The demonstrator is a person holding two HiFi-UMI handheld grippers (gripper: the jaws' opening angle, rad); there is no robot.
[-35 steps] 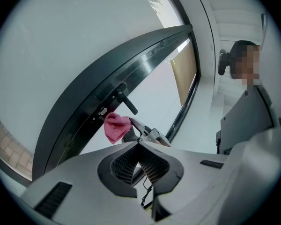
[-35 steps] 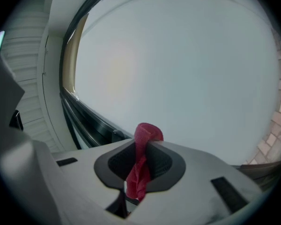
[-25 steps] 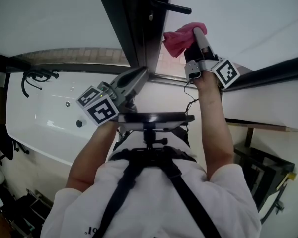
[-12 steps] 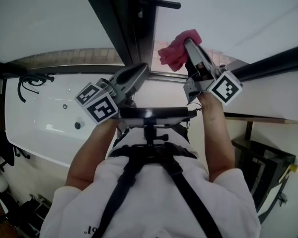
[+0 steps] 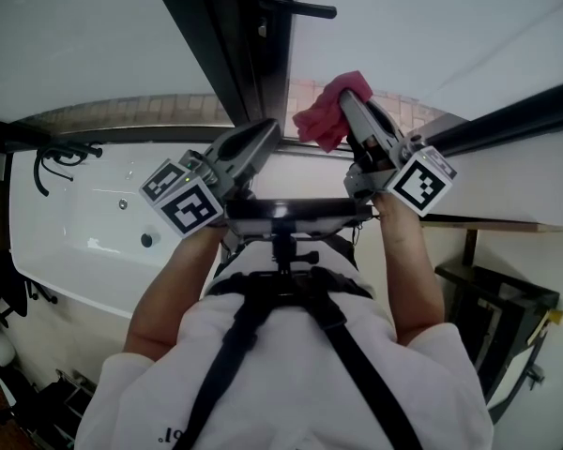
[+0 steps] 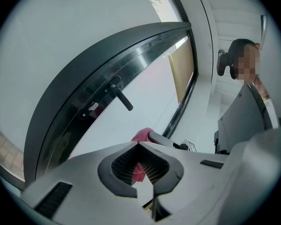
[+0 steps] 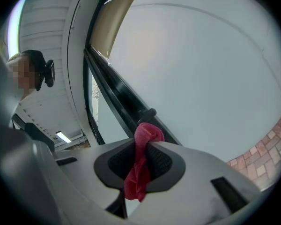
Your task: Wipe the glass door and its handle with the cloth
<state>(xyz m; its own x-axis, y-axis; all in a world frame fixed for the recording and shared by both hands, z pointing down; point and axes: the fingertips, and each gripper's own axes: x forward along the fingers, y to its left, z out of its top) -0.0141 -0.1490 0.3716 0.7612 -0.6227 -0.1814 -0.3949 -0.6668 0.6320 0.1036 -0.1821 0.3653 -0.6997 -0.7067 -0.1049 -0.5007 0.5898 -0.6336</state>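
The pink cloth (image 5: 321,115) is bunched in my right gripper (image 5: 347,97), which is shut on it and holds it against the glass door (image 5: 422,22) low down, beside the dark frame (image 5: 230,45). The black lever handle (image 5: 298,9) sticks out of the frame well above the cloth. In the right gripper view the cloth (image 7: 147,134) hangs between the jaws, with the handle (image 7: 148,113) just beyond. My left gripper (image 5: 270,131) is shut on nothing, close to the left of the cloth. In the left gripper view its tips (image 6: 138,145) meet, and the cloth (image 6: 143,135) and handle (image 6: 121,97) lie ahead.
A white bathtub (image 5: 84,223) with a black hose (image 5: 64,146) lies at the left below the window. Brick paving (image 5: 150,111) shows through the lower glass. A dark metal rack (image 5: 493,298) stands at the lower right. A person's reflection shows in the glass.
My right gripper has carried the cloth down the glass, farther below the handle and nearer the left gripper. The left gripper has hardly moved.
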